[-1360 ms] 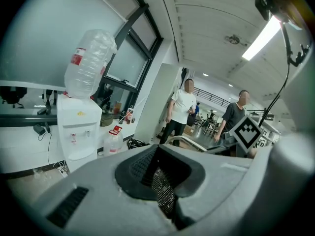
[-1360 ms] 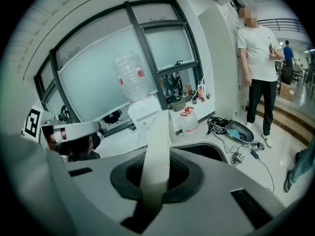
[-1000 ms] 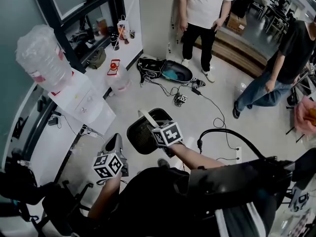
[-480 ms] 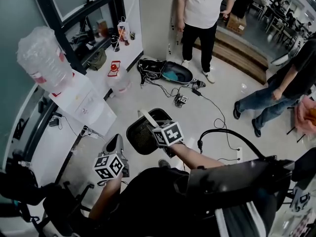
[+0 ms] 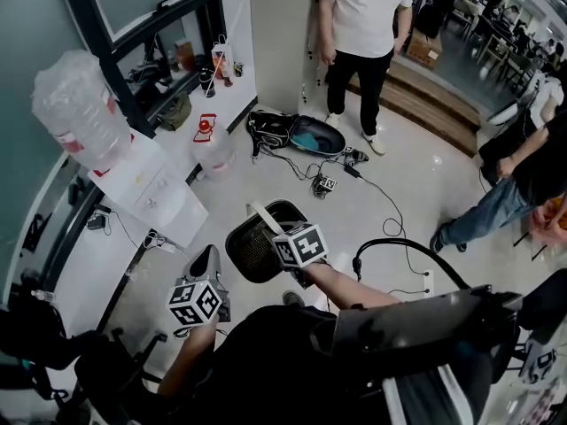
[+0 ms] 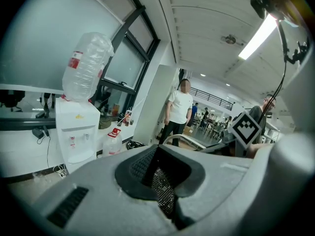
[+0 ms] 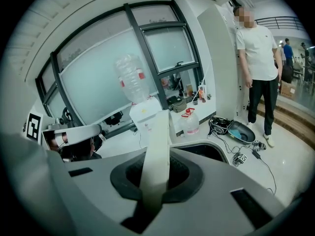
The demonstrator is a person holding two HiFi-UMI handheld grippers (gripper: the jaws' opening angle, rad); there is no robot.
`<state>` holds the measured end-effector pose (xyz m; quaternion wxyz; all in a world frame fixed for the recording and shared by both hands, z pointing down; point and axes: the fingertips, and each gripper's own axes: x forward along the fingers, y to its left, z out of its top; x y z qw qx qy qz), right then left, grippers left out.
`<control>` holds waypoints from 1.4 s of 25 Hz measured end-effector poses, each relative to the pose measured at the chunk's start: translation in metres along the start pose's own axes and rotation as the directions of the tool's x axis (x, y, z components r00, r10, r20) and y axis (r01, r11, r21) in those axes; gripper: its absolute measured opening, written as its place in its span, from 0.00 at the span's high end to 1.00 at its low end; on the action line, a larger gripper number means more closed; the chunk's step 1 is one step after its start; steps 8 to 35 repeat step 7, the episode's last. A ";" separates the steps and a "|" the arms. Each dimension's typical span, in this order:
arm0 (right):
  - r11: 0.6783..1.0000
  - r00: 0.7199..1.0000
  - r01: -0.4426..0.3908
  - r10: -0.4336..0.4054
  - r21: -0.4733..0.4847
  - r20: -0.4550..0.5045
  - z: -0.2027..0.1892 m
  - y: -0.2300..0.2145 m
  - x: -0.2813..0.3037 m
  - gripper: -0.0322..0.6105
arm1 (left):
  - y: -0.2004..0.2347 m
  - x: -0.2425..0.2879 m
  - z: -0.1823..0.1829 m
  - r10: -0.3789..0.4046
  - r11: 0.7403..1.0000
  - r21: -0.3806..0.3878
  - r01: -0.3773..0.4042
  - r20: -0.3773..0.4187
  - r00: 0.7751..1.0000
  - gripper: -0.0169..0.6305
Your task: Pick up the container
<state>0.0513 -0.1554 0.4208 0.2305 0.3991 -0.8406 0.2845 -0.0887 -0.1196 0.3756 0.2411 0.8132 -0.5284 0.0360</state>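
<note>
The container (image 5: pixel 251 253) is a black mesh basket with a white handle (image 5: pixel 262 214), hanging above the floor in the head view. My right gripper (image 5: pixel 271 230) is shut on that handle. In the right gripper view the handle (image 7: pixel 156 151) runs up between the jaws, and the basket's rim (image 7: pixel 209 149) shows behind. My left gripper (image 5: pixel 209 257) hovers just left of the basket, apart from it. Its jaws look like one narrow wedge. In the left gripper view, mesh (image 6: pixel 162 188) shows in the slot between the jaws, and I cannot make out their gap.
A water dispenser (image 5: pixel 151 184) with a clear bottle (image 5: pixel 78 104) stands at the left. A jug (image 5: pixel 211 147), an open bag (image 5: pixel 299 134) and cables (image 5: pixel 359 173) lie on the floor. One person (image 5: pixel 359 25) stands ahead, another (image 5: pixel 523 180) at the right.
The person at the right has walked further right. Both grippers and the basket have barely moved.
</note>
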 end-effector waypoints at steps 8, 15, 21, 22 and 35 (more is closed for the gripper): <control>1.000 1.000 -0.001 0.001 0.001 0.007 0.001 0.002 -0.001 0.91 | 0.004 -0.003 0.000 0.013 1.000 0.002 -0.013 0.000 1.000 0.96; 1.000 1.000 -0.001 0.001 0.001 0.007 0.001 0.002 -0.001 0.91 | 0.004 -0.003 0.000 0.013 1.000 0.002 -0.013 0.000 1.000 0.96; 1.000 1.000 -0.001 0.001 0.001 0.007 0.001 0.002 -0.001 0.91 | 0.004 -0.003 0.000 0.013 1.000 0.002 -0.013 0.000 1.000 0.96; 1.000 1.000 -0.001 0.001 0.001 0.007 0.001 0.002 -0.001 0.91 | 0.004 -0.003 0.000 0.013 1.000 0.002 -0.013 0.000 1.000 0.96; 1.000 1.000 -0.001 0.001 0.001 0.007 0.001 0.002 -0.001 0.91 | 0.004 -0.003 0.000 0.013 1.000 0.002 -0.013 0.000 1.000 0.96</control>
